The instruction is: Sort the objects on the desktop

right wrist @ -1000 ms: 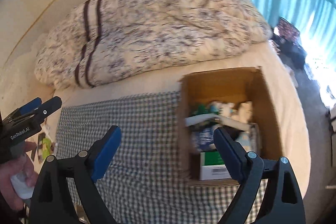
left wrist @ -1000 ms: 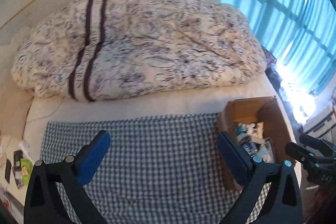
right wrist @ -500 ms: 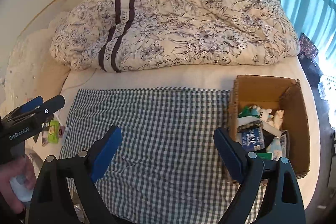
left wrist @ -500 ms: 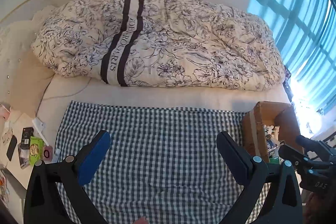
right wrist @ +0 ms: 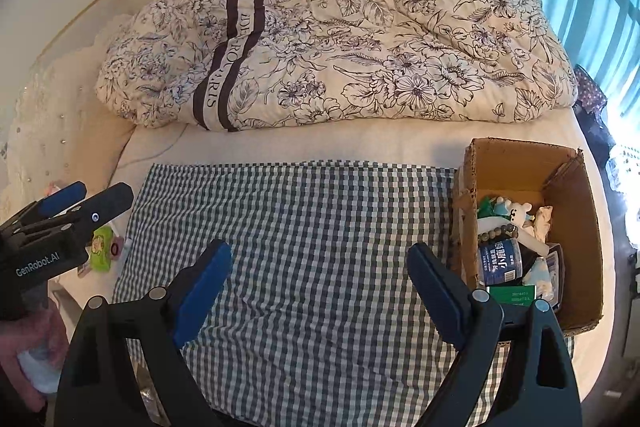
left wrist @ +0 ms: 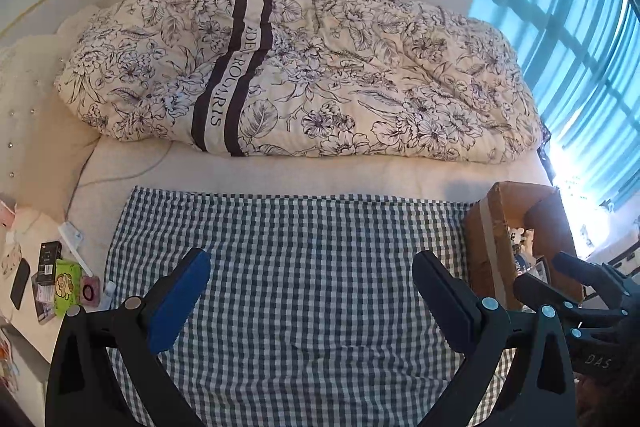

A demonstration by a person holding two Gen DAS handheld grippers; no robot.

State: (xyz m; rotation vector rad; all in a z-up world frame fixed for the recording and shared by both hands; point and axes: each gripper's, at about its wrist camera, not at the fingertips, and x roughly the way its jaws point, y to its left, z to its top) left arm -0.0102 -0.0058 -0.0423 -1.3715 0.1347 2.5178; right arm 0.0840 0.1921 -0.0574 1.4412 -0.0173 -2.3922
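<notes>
Both grippers are in your hands above the bed, and both are wide apart with nothing between their blue pads. Your left gripper (left wrist: pixel 308 283) hangs over the blue and white checked cloth (left wrist: pixel 304 251) that is spread flat on the mattress. Your right gripper (right wrist: pixel 320 275) hangs over the same cloth, a bit nearer to the cardboard box (right wrist: pixel 580 227).

That box sits at the right edge of the cloth with its top open. You can see the small things heaped in it: a white toy bear (right wrist: pixel 520 211), a string of beads (right wrist: pixel 498 231), a blue tub with white writing (right wrist: pixel 500 261) and a green packet (right wrist: pixel 512 293). Other bits in there are too jumbled to name.

Look to your left, past the cloth. A few things lie on a low white surface (left wrist: pixel 28 323) beside the bed: a green packet with a cartoon face (left wrist: pixel 66 285), a small pink case (left wrist: pixel 90 289), a black box (left wrist: pixel 49 261) and a dark phone (left wrist: pixel 20 283).

Behind the cloth, a big flowered quilt (left wrist: pixel 320 75) with two dark stripes is bunched up along the wall. Blue curtains (left wrist: pixel 568 27) hang on the right, with bright light behind them.
</notes>
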